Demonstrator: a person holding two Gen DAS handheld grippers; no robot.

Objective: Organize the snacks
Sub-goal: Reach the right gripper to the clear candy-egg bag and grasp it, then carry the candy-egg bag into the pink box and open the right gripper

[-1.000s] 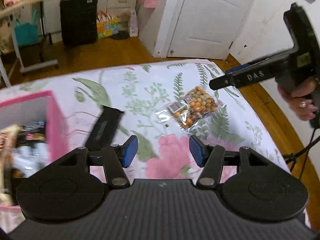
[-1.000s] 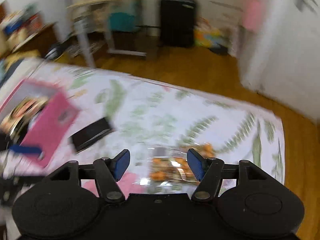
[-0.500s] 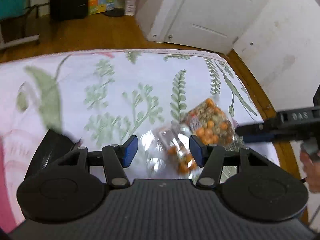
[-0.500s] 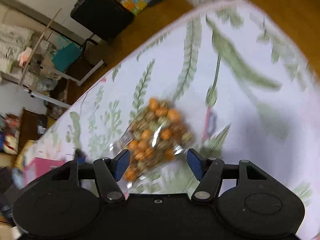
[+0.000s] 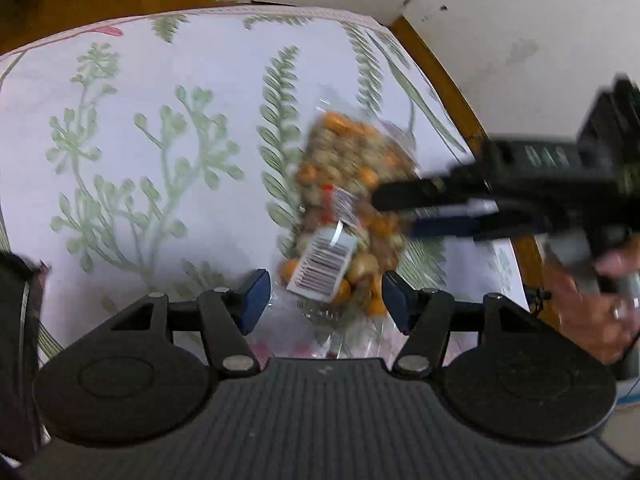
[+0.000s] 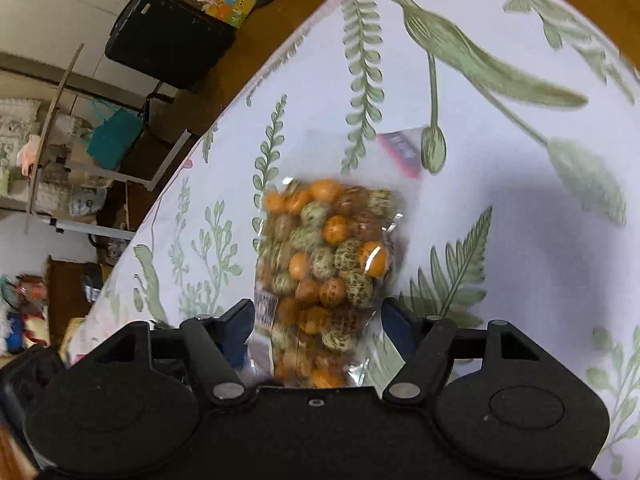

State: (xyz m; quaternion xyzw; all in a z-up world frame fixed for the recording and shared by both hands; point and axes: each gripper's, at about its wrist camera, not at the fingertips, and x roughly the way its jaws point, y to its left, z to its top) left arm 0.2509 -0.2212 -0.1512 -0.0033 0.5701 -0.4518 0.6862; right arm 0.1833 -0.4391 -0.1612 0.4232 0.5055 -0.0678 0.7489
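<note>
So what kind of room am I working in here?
Most likely a bedroom in a home. The snack bag lies on what looks like a bed with a floral fern-print sheet. Beyond it are a wooden floor, a black suitcase and a cluttered shelf rack.

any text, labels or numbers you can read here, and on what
Nothing reads cleanly.
Barcode sticker on the clear snack bag of orange and speckled coated nuts: bars only, digits too blurred.
Small red and white label above it: print too blurred.
Dark label at the bag's edge in the right wrist view: unreadable.
Red and dark printed tab on the floral cloth: print blurred.
Pale lettering on the right gripper: smeared by motion.
</note>
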